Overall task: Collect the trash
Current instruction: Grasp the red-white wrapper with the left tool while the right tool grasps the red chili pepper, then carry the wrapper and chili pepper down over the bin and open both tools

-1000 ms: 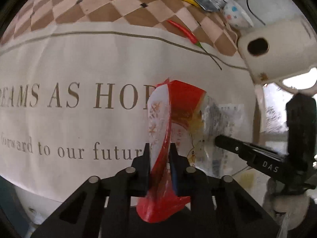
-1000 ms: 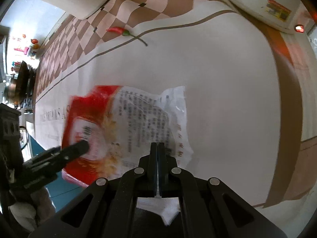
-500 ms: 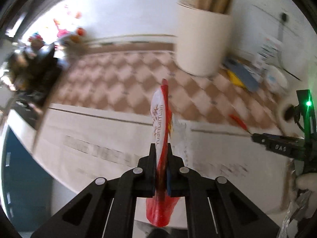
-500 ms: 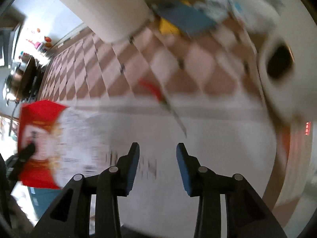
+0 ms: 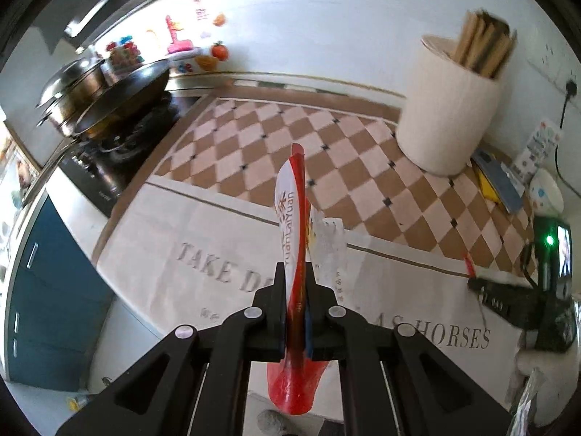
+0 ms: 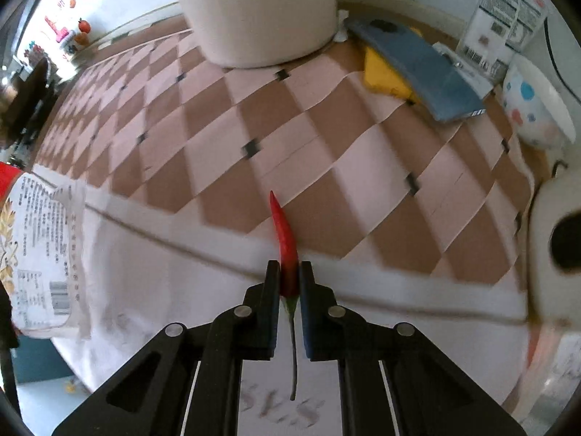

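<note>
My left gripper (image 5: 296, 272) is shut on a red and white snack wrapper (image 5: 292, 214) and holds it edge-on above the printed white cloth (image 5: 181, 225). The wrapper also shows at the left edge of the right wrist view (image 6: 40, 250). My right gripper (image 6: 289, 272) has its jaws closed around a red chili pepper (image 6: 285, 239) with a green stem, at the line where the white cloth meets the checkered mat (image 6: 326, 152). The right gripper appears at the right of the left wrist view (image 5: 508, 290).
A white cylinder holding wooden sticks (image 5: 450, 116) stands at the back. A blue and yellow packet (image 6: 417, 61), a spotted bowl (image 6: 537, 109), a white appliance (image 6: 559, 247) sit on the right. A stove with pans (image 5: 109, 109) is on the left, blue cabinets (image 5: 47, 290) below.
My right gripper let go of the wrapper, opened, moved to the chili and closed on it. My left gripper lifted the wrapper off the cloth and tilted up.
</note>
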A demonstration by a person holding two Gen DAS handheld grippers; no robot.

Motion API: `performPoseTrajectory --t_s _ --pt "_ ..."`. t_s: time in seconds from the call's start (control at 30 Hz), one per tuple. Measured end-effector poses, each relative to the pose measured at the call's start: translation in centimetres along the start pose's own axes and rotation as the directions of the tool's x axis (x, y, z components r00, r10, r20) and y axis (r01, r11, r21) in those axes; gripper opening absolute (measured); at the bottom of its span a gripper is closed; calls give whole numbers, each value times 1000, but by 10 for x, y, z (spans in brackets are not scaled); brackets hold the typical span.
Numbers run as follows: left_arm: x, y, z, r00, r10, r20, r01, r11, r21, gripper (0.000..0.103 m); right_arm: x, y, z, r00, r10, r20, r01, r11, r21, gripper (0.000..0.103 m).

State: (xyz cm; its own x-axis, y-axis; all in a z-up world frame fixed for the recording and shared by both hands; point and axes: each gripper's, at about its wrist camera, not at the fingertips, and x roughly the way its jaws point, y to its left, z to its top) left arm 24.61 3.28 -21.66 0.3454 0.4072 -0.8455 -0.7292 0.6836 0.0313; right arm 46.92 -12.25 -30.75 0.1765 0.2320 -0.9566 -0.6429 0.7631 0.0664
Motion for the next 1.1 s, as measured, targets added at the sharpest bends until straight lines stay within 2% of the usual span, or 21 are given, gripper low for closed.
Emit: performPoseTrajectory --t_s 0.13,0.33,0.47,0.57,0.63,0.73,0.83,1.0,1.1 --pt "-28 45 -14 999 4 38 -3 999 -37 4 -22 24 -22 994 106 -2 -106 994 19 10" --pt "-70 140 -67 999 5 36 -1 993 -119 4 -65 89 -73 971 240 -2 -240 971 21 10" --pt "-82 205 -117 1000 20 -4 -20 983 -180 4 -81 150 -121 951 307 -30 -308 951 -16 10" --pt "-68 243 -155 997 33 -66 -46 976 -214 4 -79 203 -162 939 337 -69 -342 937 -67 10" --pt "-45 263 -179 991 43 -124 -72 969 -234 4 -67 238 -191 935 338 -108 -349 930 -114 10" --pt "6 287 -214 978 22 -207 -83 953 -291 4 -31 277 -227 934 314 -173 -342 924 -169 10" --pt "74 303 -253 960 -36 -278 -71 928 -366 4 20 309 -262 939 252 -235 -309 919 -246 10" --pt "211 317 -323 925 -148 -349 -46 869 -492 4 140 334 -313 932 150 -331 -258 915 -311 10" --pt "293 317 -360 908 -197 -369 -37 841 -540 4 212 341 -333 939 89 -332 -219 900 -376 10"
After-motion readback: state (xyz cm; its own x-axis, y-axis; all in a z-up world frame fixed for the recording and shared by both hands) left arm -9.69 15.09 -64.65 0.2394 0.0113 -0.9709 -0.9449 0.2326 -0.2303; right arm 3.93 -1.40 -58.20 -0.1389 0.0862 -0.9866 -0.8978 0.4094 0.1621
